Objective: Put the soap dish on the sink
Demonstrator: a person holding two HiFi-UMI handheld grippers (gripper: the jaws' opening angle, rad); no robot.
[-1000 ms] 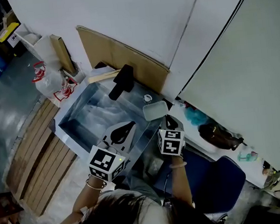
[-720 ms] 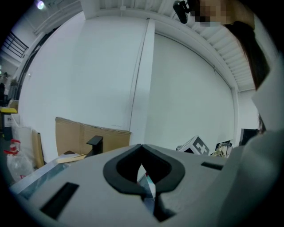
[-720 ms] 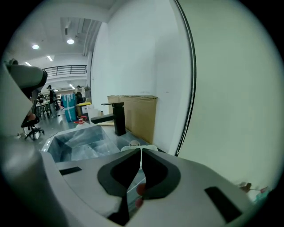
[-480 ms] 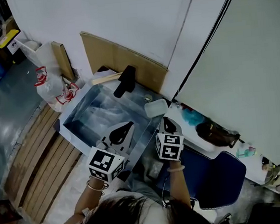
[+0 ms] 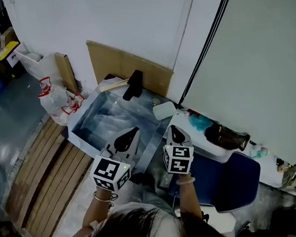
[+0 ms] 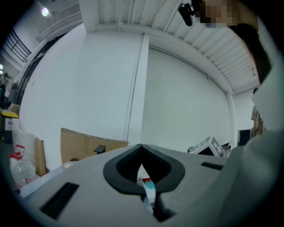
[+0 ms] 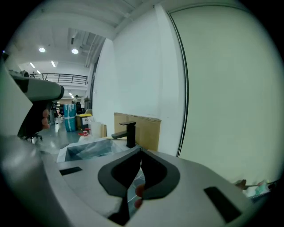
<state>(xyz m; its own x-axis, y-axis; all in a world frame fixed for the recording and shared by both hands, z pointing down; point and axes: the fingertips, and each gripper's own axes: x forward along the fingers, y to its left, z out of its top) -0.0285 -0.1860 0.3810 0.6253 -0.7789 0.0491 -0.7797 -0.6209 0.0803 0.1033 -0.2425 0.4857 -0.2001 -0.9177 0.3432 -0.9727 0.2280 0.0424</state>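
**Q:** How many of each item do we count?

**A:** We count two grippers: the left gripper (image 5: 135,130) and the right gripper (image 5: 170,128). We count one sink (image 5: 103,120), one black faucet (image 5: 133,84) and one soap dish (image 5: 164,110). Around them we count one cardboard sheet (image 5: 132,64) against the wall behind the sink, one white bag (image 5: 54,98) left of it, and one blue chair (image 5: 233,177) to the right.

**Q:** What state do we record for each gripper?

**A:** Left gripper: jaws fully together, tips meeting, nothing between them. Right gripper: the same, jaws pressed together and empty. We see both side by side at the near edge of the sink, jaws pointing toward the wall.

**Q:** How does the dish look?

**A:** We see a white, shallow dish, rectangular with rounded corners. It lies flat. It is too small in the head view for us to read any finer detail.

**Q:** Where is it?

**A:** We locate it on the far right corner of the sink, right of the faucet and close to the wall. It is apart from both grippers, nearer the right one.
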